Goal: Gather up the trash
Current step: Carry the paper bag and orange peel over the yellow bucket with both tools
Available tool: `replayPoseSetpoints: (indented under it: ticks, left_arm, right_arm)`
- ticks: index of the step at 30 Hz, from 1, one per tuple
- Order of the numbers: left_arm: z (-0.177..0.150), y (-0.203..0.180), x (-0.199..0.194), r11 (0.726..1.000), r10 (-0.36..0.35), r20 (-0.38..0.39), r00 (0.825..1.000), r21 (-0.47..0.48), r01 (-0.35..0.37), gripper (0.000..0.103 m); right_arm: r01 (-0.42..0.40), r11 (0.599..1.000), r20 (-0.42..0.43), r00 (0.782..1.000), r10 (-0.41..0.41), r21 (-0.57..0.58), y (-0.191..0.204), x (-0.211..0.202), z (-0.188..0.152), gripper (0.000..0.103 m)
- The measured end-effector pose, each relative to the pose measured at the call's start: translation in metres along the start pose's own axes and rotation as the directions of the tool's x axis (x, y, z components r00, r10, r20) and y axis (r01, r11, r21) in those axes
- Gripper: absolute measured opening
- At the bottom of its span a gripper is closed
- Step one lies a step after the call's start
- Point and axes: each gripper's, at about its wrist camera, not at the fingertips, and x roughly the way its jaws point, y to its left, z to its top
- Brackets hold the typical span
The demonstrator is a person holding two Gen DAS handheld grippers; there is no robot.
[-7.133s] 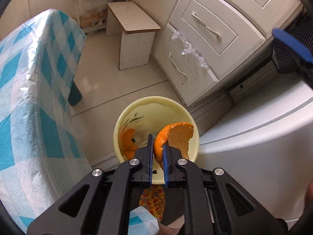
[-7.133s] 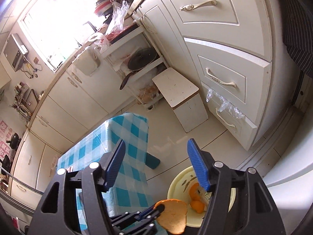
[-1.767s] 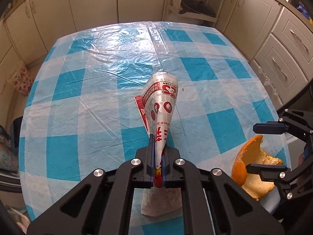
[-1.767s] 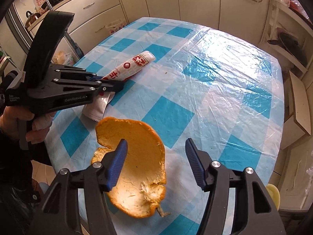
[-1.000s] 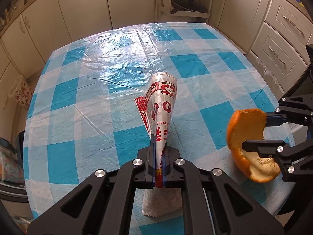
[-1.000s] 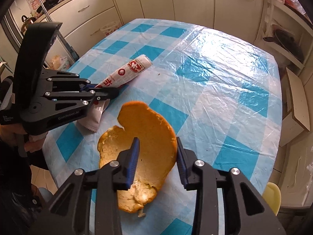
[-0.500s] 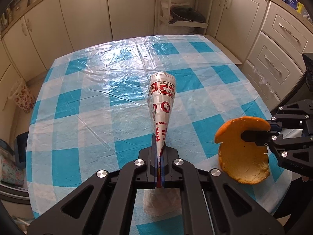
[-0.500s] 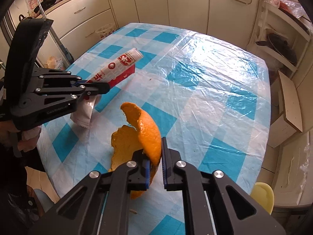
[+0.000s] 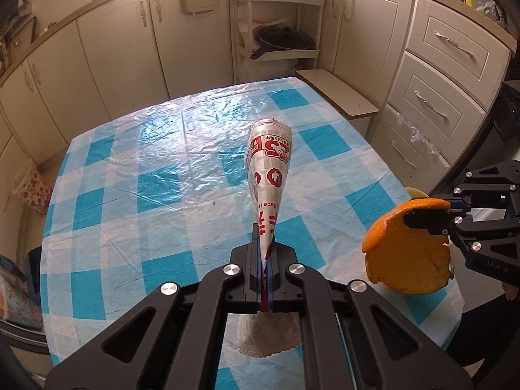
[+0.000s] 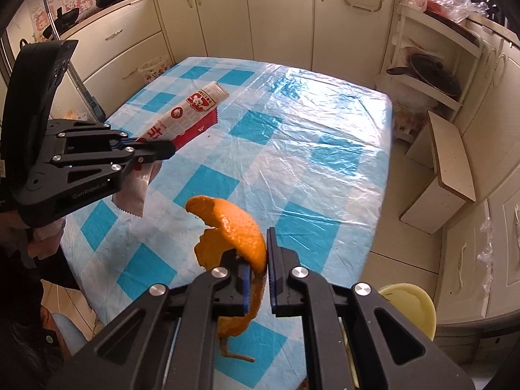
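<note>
My left gripper (image 9: 264, 232) is shut on a red-and-white plastic snack wrapper (image 9: 268, 169) and holds it up above the blue-and-white checked table (image 9: 156, 175). The wrapper also shows in the right wrist view (image 10: 187, 113), with the left gripper (image 10: 169, 149) around it. My right gripper (image 10: 258, 256) is shut on a large orange peel (image 10: 235, 227), held above the table's near right corner. The peel also shows in the left wrist view (image 9: 409, 256), with the right gripper (image 9: 425, 216) at its top edge.
A yellow bowl (image 10: 408, 305) sits on the floor past the table's right edge. A small white stool (image 10: 445, 169) stands by the drawer cabinets (image 9: 445, 74). A corner shelf holds a black pan (image 9: 282, 37). Cabinets line the far walls.
My right gripper closed on the orange peel and lifted it off the table. My left gripper raised the wrapper higher; both views now sit further above the table.
</note>
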Motion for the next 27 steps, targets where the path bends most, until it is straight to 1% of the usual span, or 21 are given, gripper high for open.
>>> replayPoseSetpoints:
  ticks: [4,8,11,13,15,17,19,23,27]
  left_arm:
    - [0.003,-0.035,-0.004,0.999,-0.02,0.014,1.0,0.031,0.02,0.002]
    - [0.009,-0.075,-0.009,0.997,-0.045,0.032,0.998,0.066,0.043,0.003]
    - [0.015,-0.103,-0.012,0.995,-0.069,0.043,0.997,0.081,0.066,0.003]
    - [0.02,-0.123,-0.013,0.992,-0.089,0.046,0.995,0.09,0.085,0.003]
    - [0.025,-0.141,-0.013,0.99,-0.108,0.046,0.993,0.098,0.103,0.003]
    - [0.03,-0.16,-0.013,0.987,-0.129,0.045,0.991,0.107,0.123,0.003]
    - [0.034,-0.175,-0.012,0.984,-0.147,0.042,0.988,0.11,0.142,0.003]
    - [0.039,-0.199,-0.004,0.978,-0.189,0.022,0.982,0.096,0.186,0.003]
    - [0.038,-0.218,0.006,0.972,-0.22,-0.003,0.975,0.079,0.22,0.003]
  right_arm:
    - [0.028,0.998,0.03,0.999,-0.03,0.056,-0.024,-0.017,-0.01,0.009]
    - [0.07,0.989,0.061,0.995,-0.078,0.13,-0.053,-0.038,-0.022,0.009]
    - [0.132,0.977,0.057,0.988,-0.144,0.167,-0.072,-0.049,-0.031,0.009]
    - [0.189,0.965,0.031,0.98,-0.197,0.18,-0.084,-0.05,-0.037,0.009]
    - [0.257,0.948,-0.009,0.965,-0.261,0.188,-0.096,-0.047,-0.043,0.009]
    - [0.309,0.929,-0.052,0.951,-0.305,0.203,-0.108,-0.041,-0.051,0.009]
    - [0.344,0.914,-0.095,0.939,-0.331,0.214,-0.121,-0.035,-0.059,0.009]
    - [0.387,0.891,-0.171,0.92,-0.353,0.238,-0.144,-0.025,-0.074,0.009]
    - [0.407,0.874,-0.211,0.909,-0.359,0.266,-0.16,-0.02,-0.086,0.009]
